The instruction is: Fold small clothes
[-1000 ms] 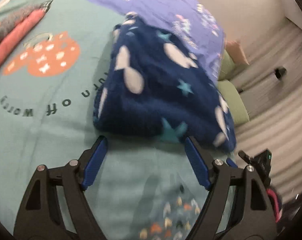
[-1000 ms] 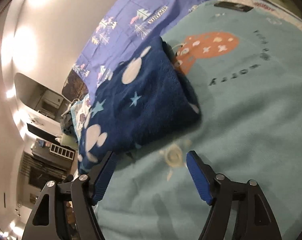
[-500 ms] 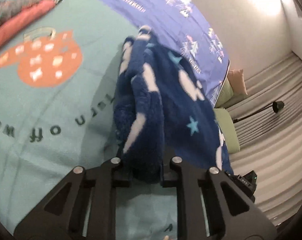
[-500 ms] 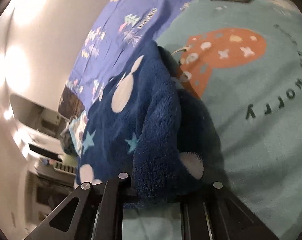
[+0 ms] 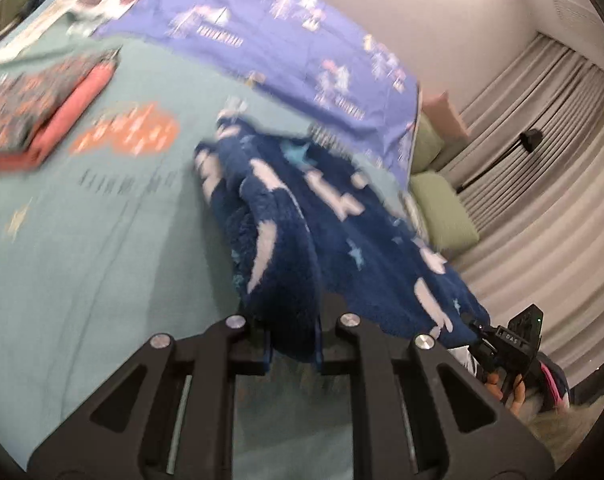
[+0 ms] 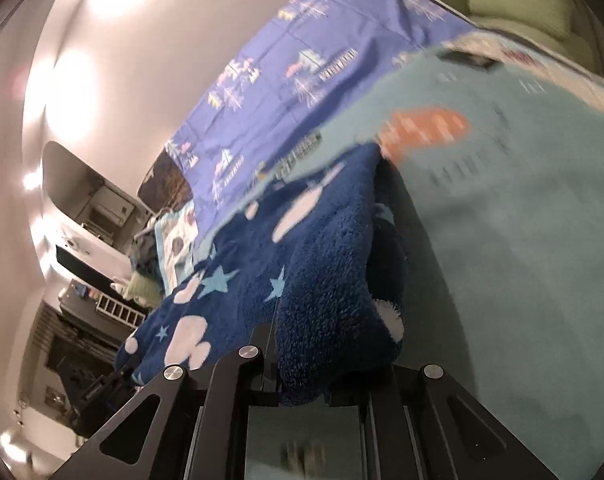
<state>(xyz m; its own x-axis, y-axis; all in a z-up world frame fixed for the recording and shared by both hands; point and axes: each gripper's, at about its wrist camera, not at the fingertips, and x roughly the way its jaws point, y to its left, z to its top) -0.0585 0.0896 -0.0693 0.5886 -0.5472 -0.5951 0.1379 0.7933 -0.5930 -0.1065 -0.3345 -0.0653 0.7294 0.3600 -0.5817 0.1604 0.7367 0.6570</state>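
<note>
A dark blue fleece garment with white shapes and light blue stars hangs between both grippers above a teal blanket. My left gripper is shut on one bunched end of it. My right gripper is shut on the other end of the garment. The fabric covers the fingertips in both views. The other gripper shows at the right edge of the left wrist view, under the far end of the garment.
A folded pink and patterned stack lies on the teal blanket at the far left. A purple sheet covers the far side of the bed. Green cushions and curtains stand to the right.
Both grippers went from open beside the lying garment to shut on its ends. They have since lifted it off the blanket and drawn back; the view is blurred by motion.
</note>
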